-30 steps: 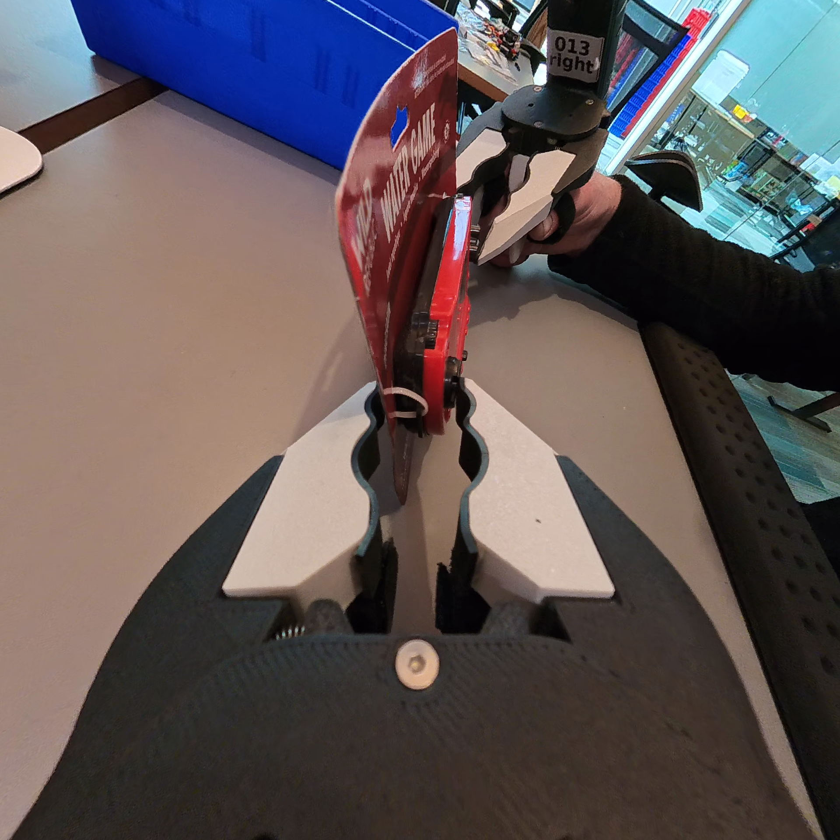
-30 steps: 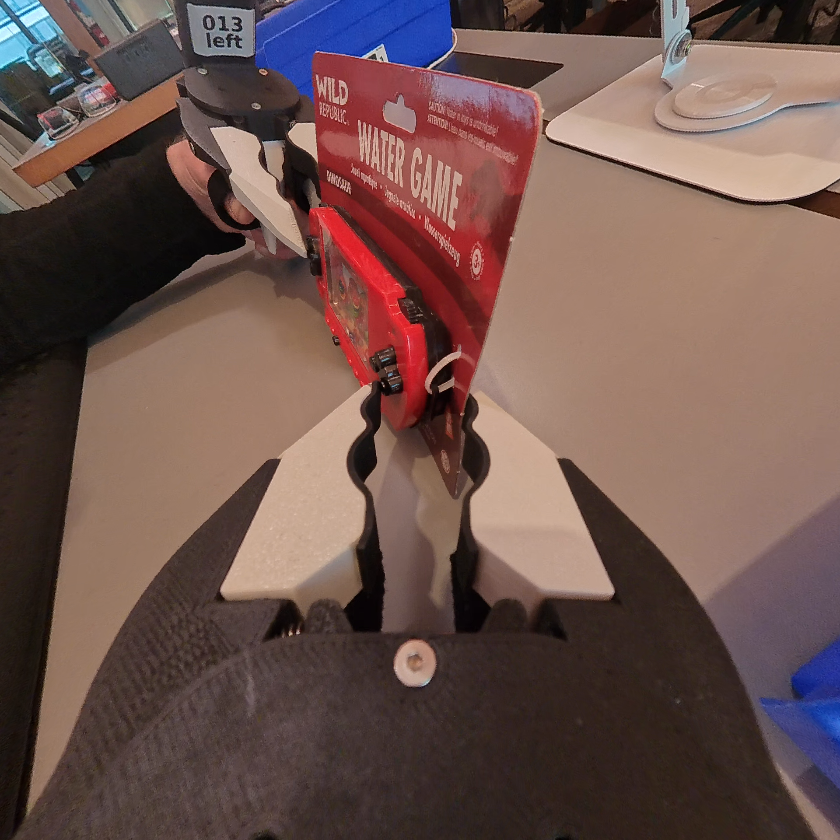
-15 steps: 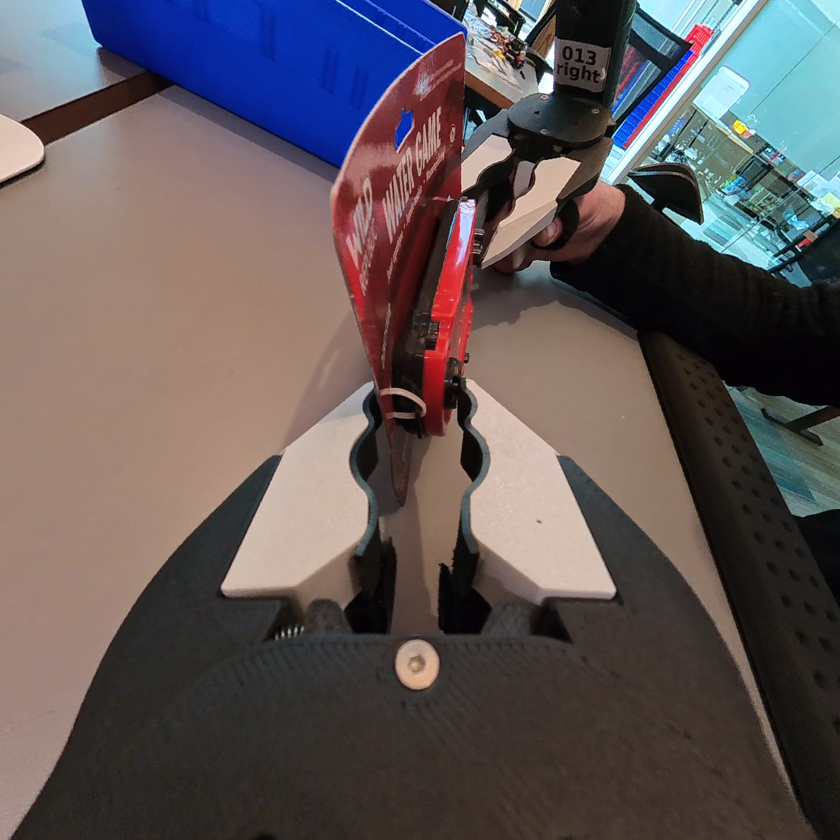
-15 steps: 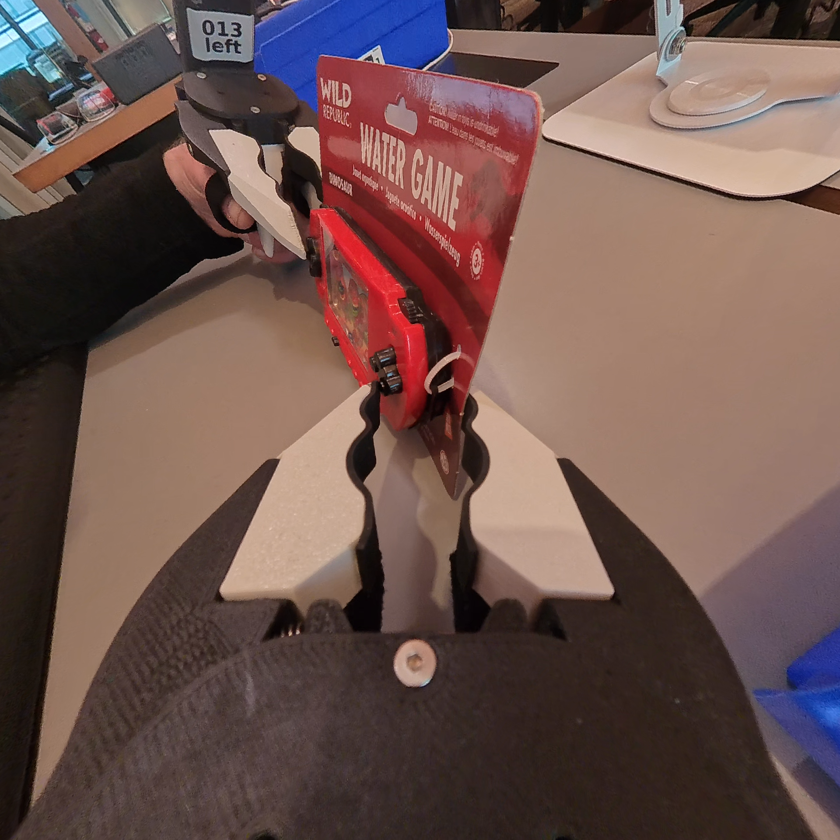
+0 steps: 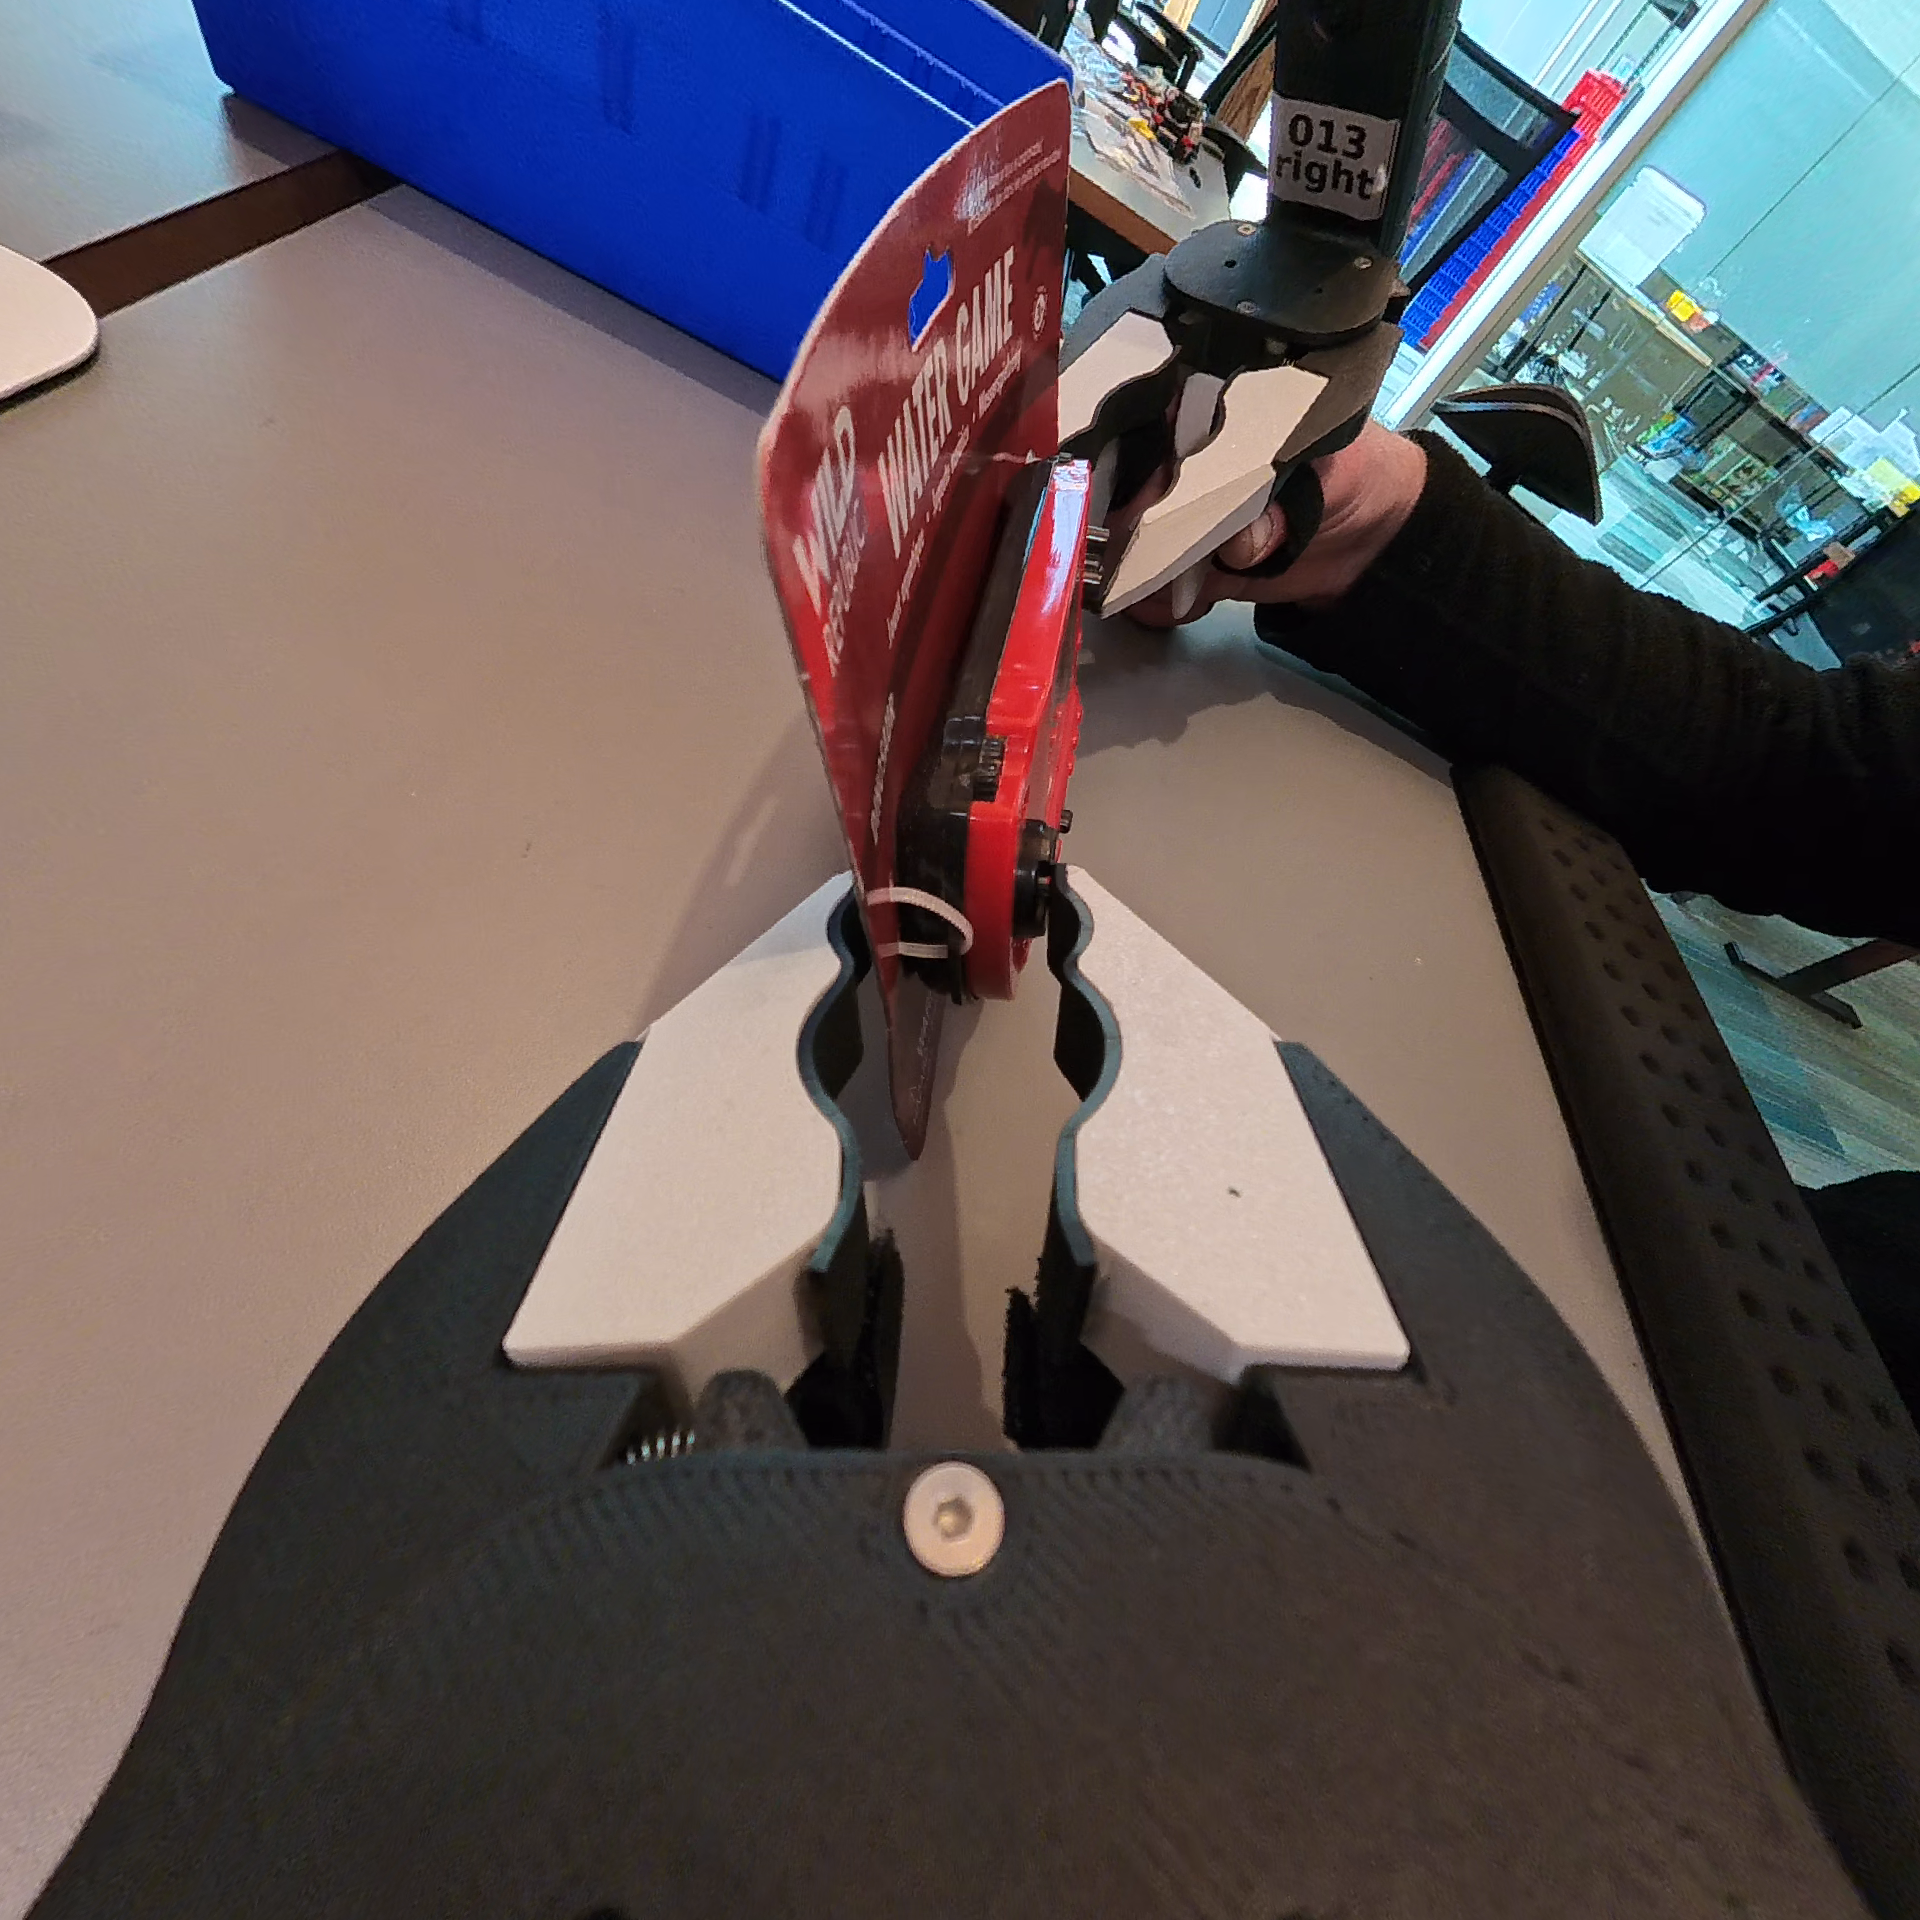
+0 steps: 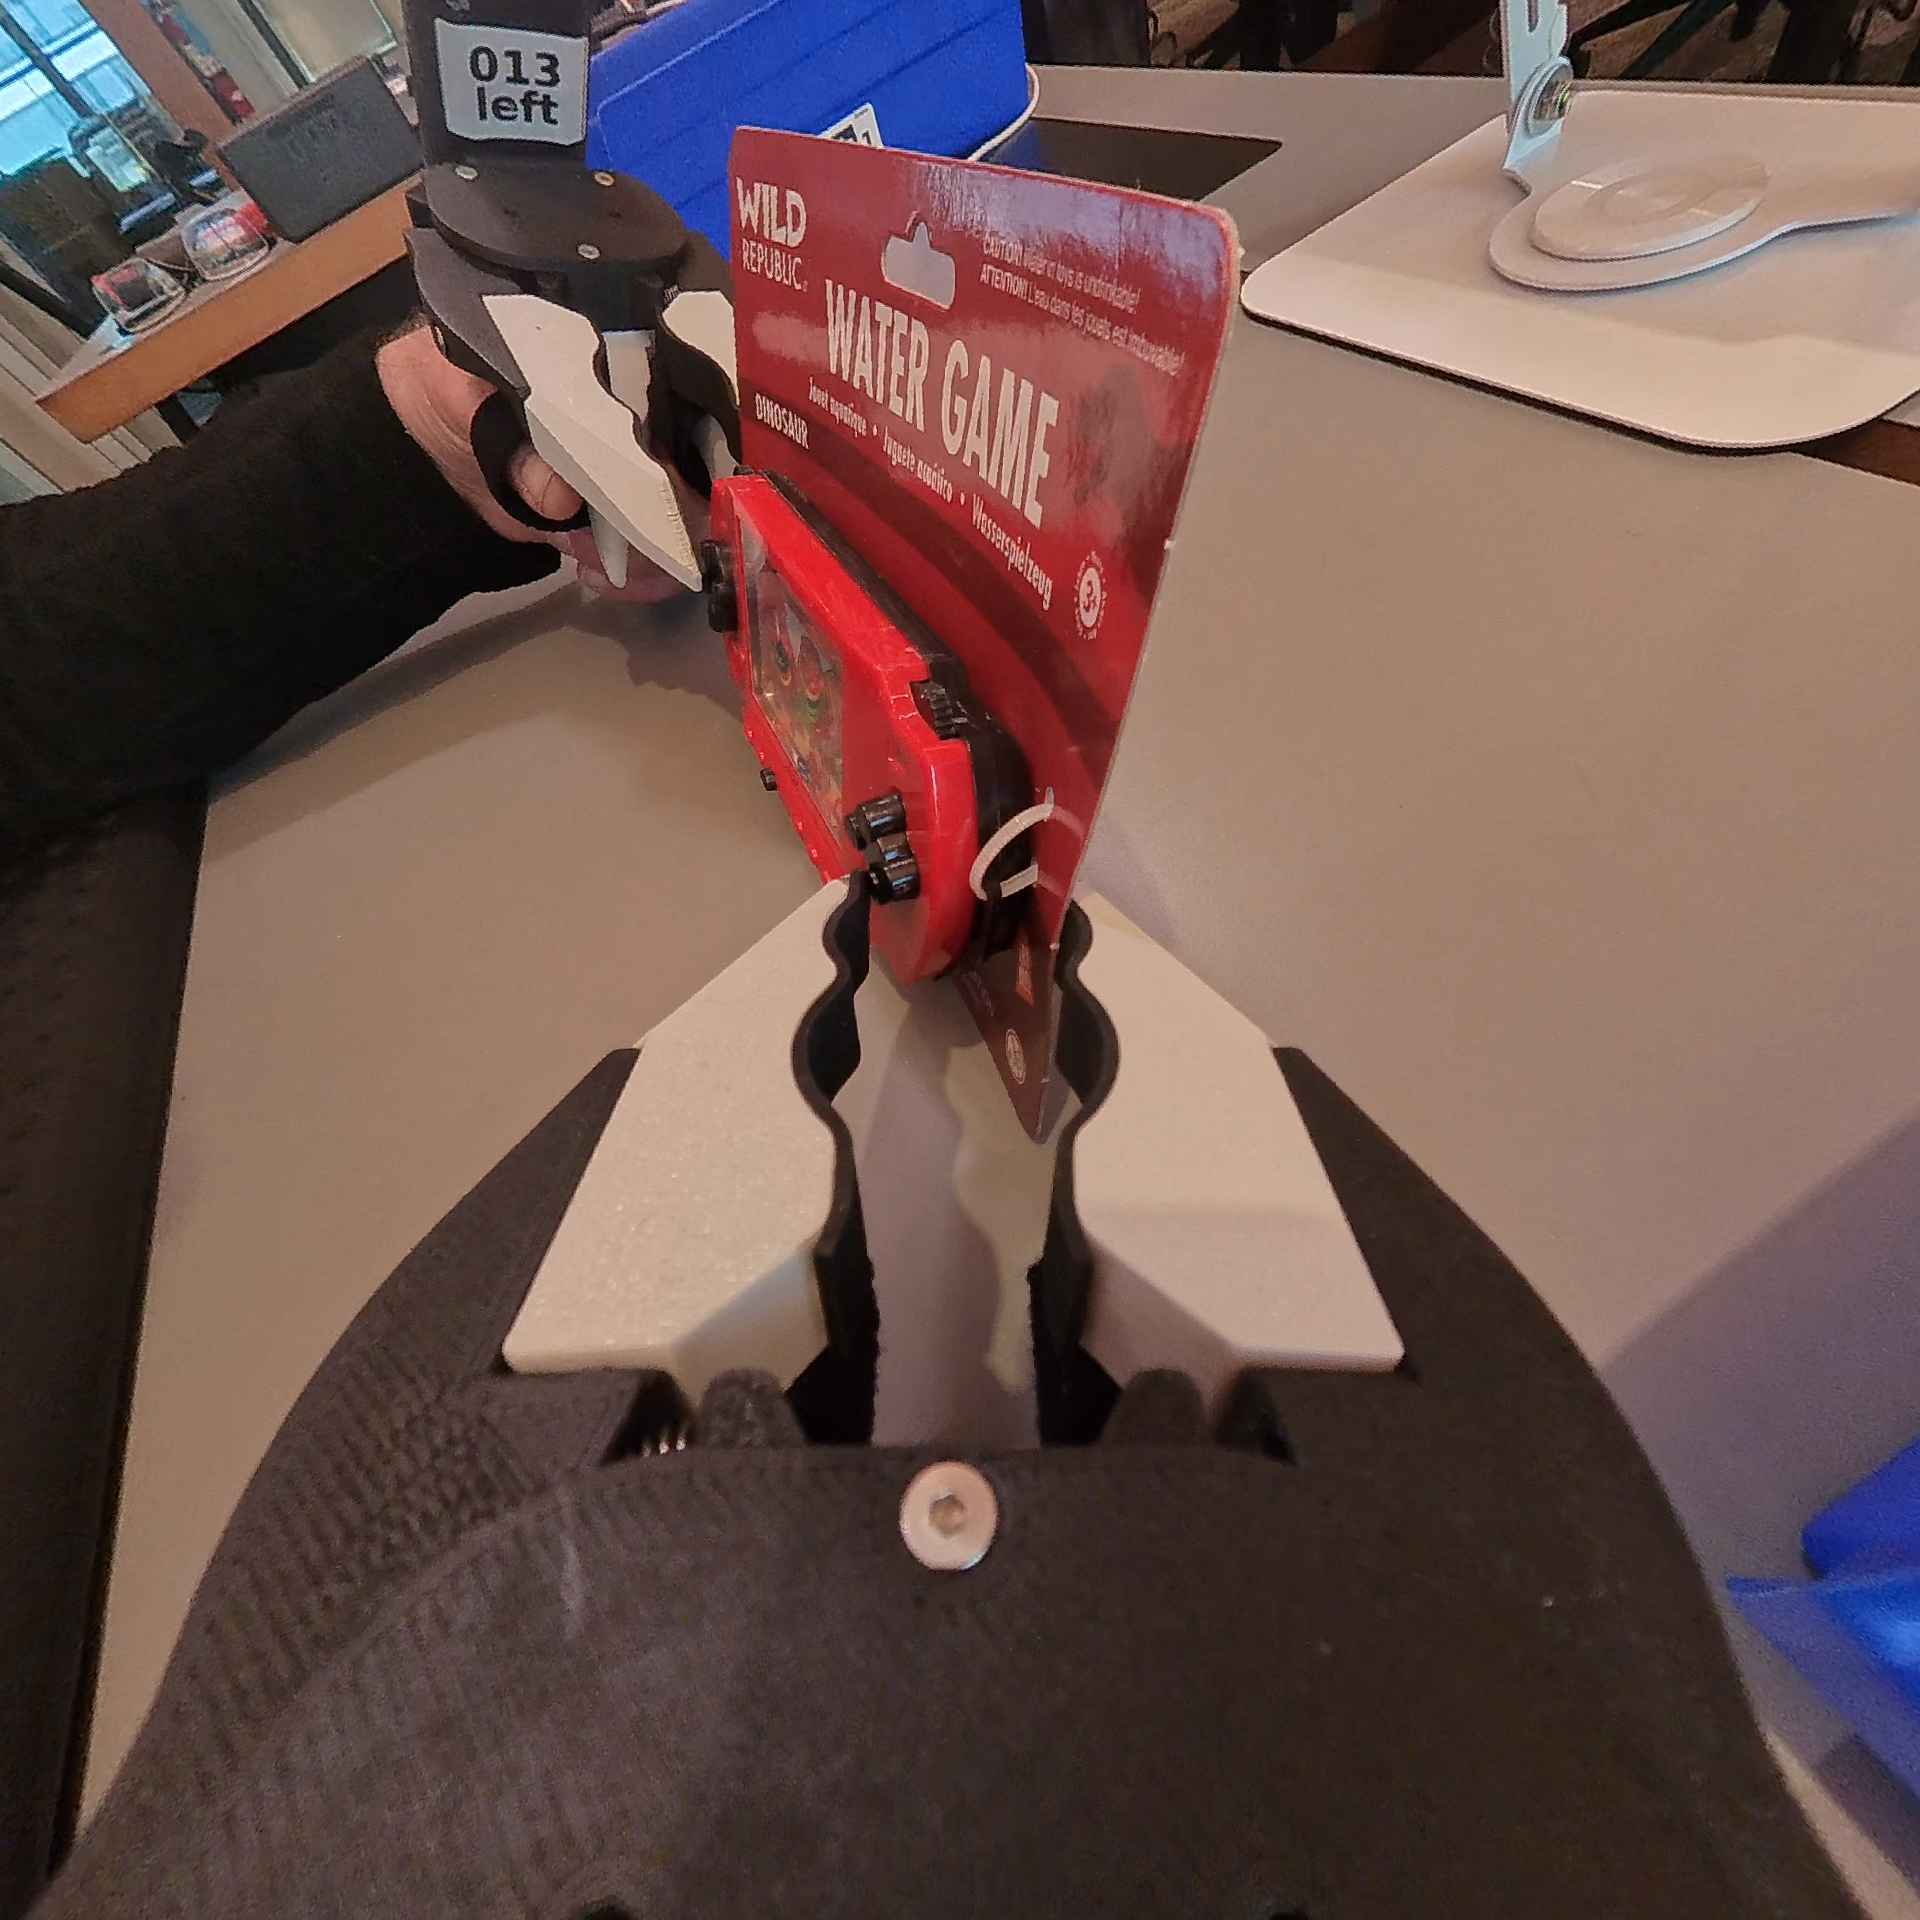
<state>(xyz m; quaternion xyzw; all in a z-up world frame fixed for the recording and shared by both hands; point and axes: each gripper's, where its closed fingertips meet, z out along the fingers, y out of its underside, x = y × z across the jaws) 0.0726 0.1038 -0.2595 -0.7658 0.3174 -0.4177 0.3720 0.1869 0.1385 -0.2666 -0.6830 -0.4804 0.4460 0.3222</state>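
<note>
Fingers of my left gripper (image 5: 961,935) pinch one lower corner of the carded toy (image 6: 940,582); those of my right gripper (image 6: 956,925) pinch the opposite corner, so I hold it upright between both, above the grey table (image 5: 364,675), not resting on it. It is a red handheld game with black buttons, zip-tied to a dark red backing card with a hang hole. A blue bin (image 5: 623,125) stands beyond.
</note>
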